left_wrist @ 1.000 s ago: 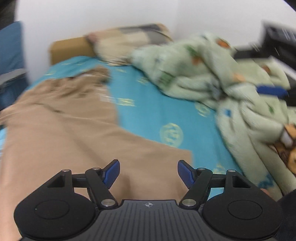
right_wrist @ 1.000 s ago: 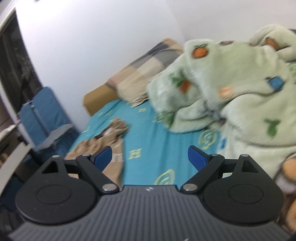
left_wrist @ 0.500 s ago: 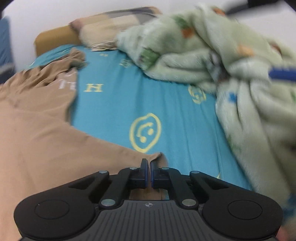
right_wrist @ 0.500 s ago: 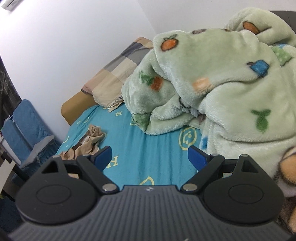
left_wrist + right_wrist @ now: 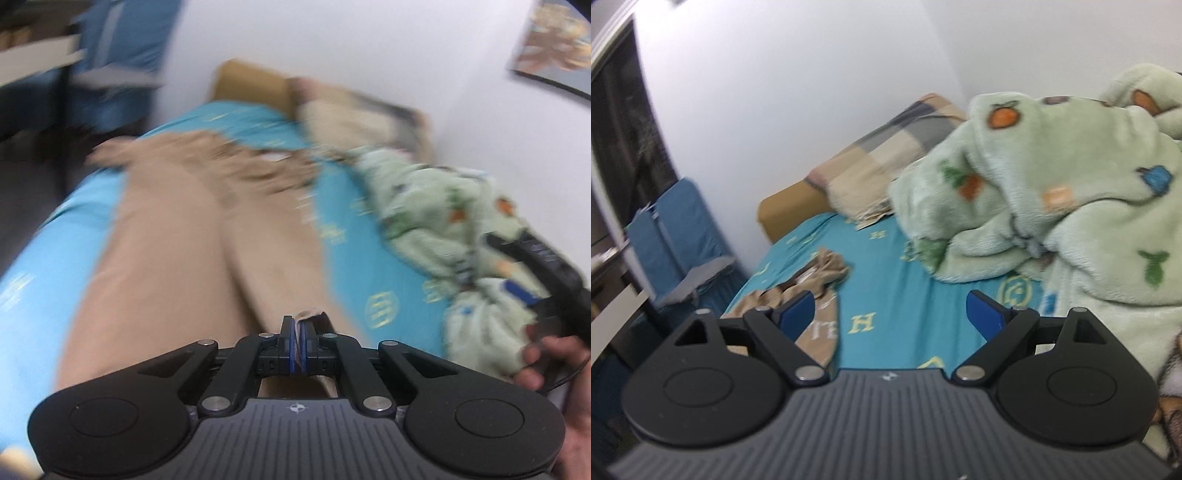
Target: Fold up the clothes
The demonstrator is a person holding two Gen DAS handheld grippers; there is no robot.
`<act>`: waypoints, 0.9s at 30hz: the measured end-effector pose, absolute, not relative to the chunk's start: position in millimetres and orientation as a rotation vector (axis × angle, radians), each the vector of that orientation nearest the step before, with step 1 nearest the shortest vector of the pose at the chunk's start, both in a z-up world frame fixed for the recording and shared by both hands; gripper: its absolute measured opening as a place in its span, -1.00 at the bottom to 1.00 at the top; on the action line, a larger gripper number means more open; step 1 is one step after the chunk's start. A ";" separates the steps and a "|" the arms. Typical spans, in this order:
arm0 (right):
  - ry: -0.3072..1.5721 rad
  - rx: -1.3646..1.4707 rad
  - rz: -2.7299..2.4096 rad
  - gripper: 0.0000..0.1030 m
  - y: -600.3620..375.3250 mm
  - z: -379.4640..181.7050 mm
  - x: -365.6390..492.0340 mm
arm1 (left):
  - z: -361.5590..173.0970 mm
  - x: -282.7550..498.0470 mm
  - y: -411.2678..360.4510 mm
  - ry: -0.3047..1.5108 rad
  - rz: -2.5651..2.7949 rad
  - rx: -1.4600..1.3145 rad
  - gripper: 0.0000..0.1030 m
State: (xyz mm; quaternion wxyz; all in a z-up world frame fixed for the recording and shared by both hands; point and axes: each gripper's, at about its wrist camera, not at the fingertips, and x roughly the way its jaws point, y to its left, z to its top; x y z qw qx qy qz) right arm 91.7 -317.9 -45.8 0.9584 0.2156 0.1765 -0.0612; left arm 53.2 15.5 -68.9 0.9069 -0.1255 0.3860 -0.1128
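Left gripper [image 5: 297, 338] has its jaws clamped on the tan garment's [image 5: 166, 258] hem, cloth stretched down the teal bed [image 5: 347, 236]. Right gripper [image 5: 890, 314] jaws wide apart, holding nothing, bare sheet ahead, green blanket [image 5: 1071, 206] crowding the right edge.

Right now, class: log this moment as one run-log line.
stage: folding | left gripper: shut on tan garment corner | right gripper: open, empty, above bed | green blanket: bunched beside

garment [image 5: 177, 266] on bed [image 5: 369, 258], blanket [image 5: 443, 206] right
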 end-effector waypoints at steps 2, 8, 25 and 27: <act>0.365 0.424 -0.082 0.75 -307.8 -45.3 90.2 | -73.7 44.3 36.9 0.851 -0.172 -0.251 -0.98; 0.454 0.394 0.033 0.75 -269.2 -57.5 97.7 | -75.8 35.5 67.9 0.892 -0.118 -0.281 -0.84; 0.557 0.057 0.251 0.75 -128.6 -156.1 191.8 | -61.2 37.2 58.8 0.704 -0.038 -0.240 0.21; 0.602 -0.005 0.252 0.75 -119.4 -170.1 198.8 | -62.3 39.0 61.6 0.718 -0.027 -0.249 0.22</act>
